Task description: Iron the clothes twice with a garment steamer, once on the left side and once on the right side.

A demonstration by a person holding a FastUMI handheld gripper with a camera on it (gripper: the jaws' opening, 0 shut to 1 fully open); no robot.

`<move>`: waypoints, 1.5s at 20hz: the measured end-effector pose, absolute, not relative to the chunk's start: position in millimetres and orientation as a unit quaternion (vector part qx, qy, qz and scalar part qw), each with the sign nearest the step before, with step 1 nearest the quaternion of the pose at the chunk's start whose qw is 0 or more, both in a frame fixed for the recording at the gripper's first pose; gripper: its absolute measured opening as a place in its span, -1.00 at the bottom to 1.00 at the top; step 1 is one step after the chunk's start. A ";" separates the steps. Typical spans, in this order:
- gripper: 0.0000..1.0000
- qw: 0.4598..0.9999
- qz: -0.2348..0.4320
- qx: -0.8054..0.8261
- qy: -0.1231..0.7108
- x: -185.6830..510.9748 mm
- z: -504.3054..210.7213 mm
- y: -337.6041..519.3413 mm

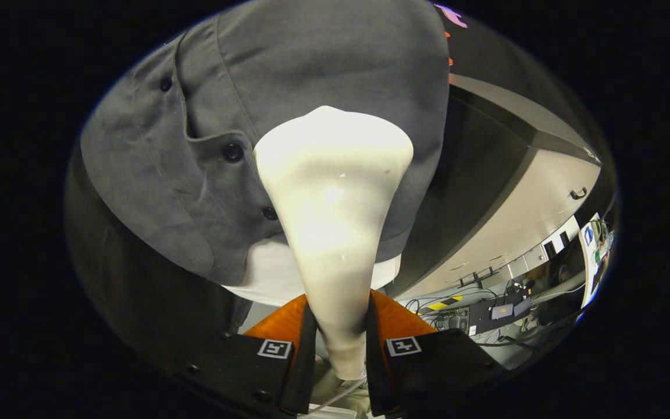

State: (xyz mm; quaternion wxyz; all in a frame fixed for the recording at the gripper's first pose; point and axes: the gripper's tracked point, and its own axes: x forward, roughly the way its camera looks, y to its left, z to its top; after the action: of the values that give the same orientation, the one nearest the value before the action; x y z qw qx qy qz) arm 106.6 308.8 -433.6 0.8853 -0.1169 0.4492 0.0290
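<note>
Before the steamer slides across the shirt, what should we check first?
1. Grip: the gripper has both fingers pressing on the white garment steamer handle. Ok.
2. Steamer head aimed at the clothes: its wide end lies over the grey shirt, beside the row of dark buttons. Ok.
3. Head touching the fabric: cannot tell, since the head hides the spot where they meet.
4. Steam coming out: none visible. Cannot tell.
5. Shirt smooth: some creases near the button placket. Not ok yet.
6. White cord below the handle free of the fingers: cannot tell.
</note>
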 end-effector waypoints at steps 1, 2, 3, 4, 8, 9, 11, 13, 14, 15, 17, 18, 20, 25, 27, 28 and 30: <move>-0.10 0.889 0.025 -0.116 0.443 103.6 -427.4 311.5; -0.09 0.892 0.021 -0.114 0.436 101.2 -419.4 313.9; -0.09 0.896 0.017 -0.111 0.429 98.1 -410.3 319.1; -0.10 0.901 0.013 -0.109 0.421 95.7 -401.4 323.5; -0.09 0.916 0.000 -0.100 0.389 82.8 -376.1 335.8; -0.09 0.919 -0.003 -0.100 0.380 79.0 -368.4 339.4; -0.09 0.927 -0.010 -0.095 0.362 73.3 -353.1 350.4; -0.10 0.936 -0.014 -0.089 0.340 69.7 -335.2 362.9; -0.10 0.940 -0.013 -0.088 0.329 67.9 -324.4 370.2; -0.10 0.945 -0.010 -0.086 0.314 67.2 -311.7 378.6; -0.10 0.953 -0.001 -0.087 0.290 65.0 -288.2 398.3; -0.10 0.957 0.003 -0.088 0.277 63.5 -276.6 408.4; -0.10 0.963 0.013 -0.090 0.255 62.1 -255.4 427.1; -0.10 0.970 0.041 -0.097 0.218 64.5 -221.9 471.3; -0.10 0.972 0.054 -0.099 0.208 67.6 -213.3 491.4; -0.10 0.972 0.061 -0.100 0.202 68.8 -208.9 502.6; -0.10 0.972 0.075 -0.104 0.195 71.1 -201.9 525.3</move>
State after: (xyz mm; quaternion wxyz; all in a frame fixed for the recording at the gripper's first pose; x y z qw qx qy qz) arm 71.1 525.3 -201.9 0.9724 -0.1036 0.1948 0.0752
